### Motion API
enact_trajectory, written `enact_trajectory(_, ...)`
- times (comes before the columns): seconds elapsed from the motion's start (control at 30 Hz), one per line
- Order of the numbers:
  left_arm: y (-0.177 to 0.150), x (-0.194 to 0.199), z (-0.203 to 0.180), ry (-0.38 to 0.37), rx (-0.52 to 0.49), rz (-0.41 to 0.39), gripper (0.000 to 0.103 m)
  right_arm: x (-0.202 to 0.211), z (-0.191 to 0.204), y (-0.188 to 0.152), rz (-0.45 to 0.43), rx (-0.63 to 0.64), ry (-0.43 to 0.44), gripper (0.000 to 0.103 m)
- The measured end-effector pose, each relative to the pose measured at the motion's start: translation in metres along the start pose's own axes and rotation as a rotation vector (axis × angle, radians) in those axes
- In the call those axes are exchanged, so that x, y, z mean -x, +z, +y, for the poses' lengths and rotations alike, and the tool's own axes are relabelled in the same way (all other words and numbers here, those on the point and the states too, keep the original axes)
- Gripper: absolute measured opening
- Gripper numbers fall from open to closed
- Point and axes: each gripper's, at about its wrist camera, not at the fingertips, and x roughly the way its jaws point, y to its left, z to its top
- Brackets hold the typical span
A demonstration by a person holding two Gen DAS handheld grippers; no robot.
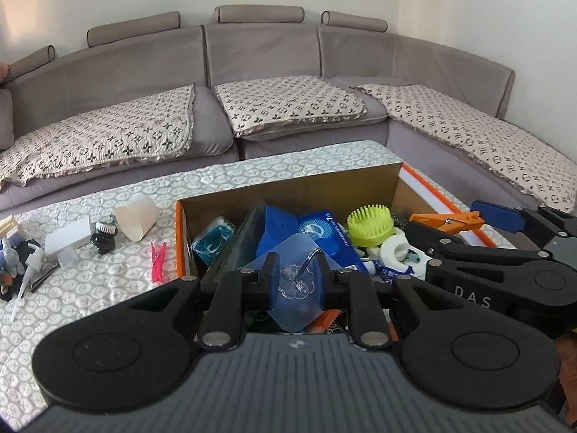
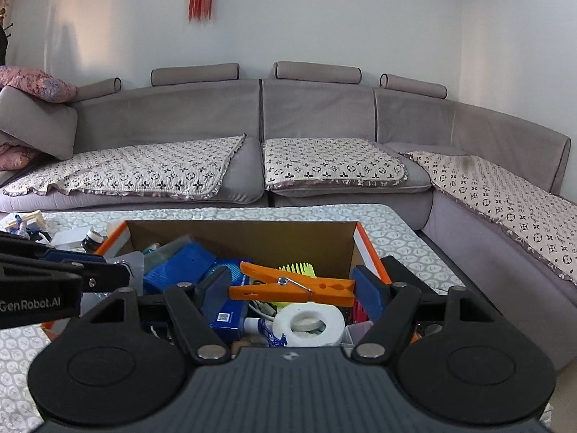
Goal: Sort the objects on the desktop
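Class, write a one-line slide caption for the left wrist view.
Left hand-held gripper holds a clear adhesive hook above a cluttered cardboard box, coffee table and sofa beyond.

The left tongs [image 1: 296, 274] point forward and downward, jaws drawn narrow and pressed on a clear adhesive hook [image 1: 297, 281]; the right tongs [image 2: 295, 288] sit just beside them on the right, tilted less steeply, jaws spread wide with an orange clothespin [image 2: 294, 284] spanning the gap; whether both pads touch it is unclear.
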Motion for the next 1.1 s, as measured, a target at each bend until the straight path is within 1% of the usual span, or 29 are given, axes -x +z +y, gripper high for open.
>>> enact_trajectory(0.1,0.005,-0.007,0.002,0.026,-0.003,0.007,0.020,-0.005,-0.005,0.002,0.003,-0.009,-0.005,0.073)
enact_trajectory(0.23,0.006,-0.008,-0.007,0.059,-0.018,0.026,0.020,-0.011,-0.016,0.003,0.017,-0.022,-0.011,0.073)
enact_trajectory(0.37,0.006,-0.010,-0.009,0.063,-0.019,0.039,0.021,-0.018,-0.016,0.006,0.026,-0.003,-0.032,0.073)
enact_trajectory(0.57,0.004,-0.016,-0.008,0.071,-0.026,0.067,0.021,-0.022,-0.012,0.007,0.037,0.000,-0.033,0.073)
enact_trajectory(0.83,0.004,-0.016,-0.008,0.064,-0.024,0.074,0.021,-0.026,-0.011,0.005,0.058,0.005,-0.038,0.073)
enact_trajectory(1.1,0.004,-0.017,-0.005,0.064,-0.019,0.077,0.021,-0.027,-0.012,0.007,0.058,0.008,-0.040,0.073)
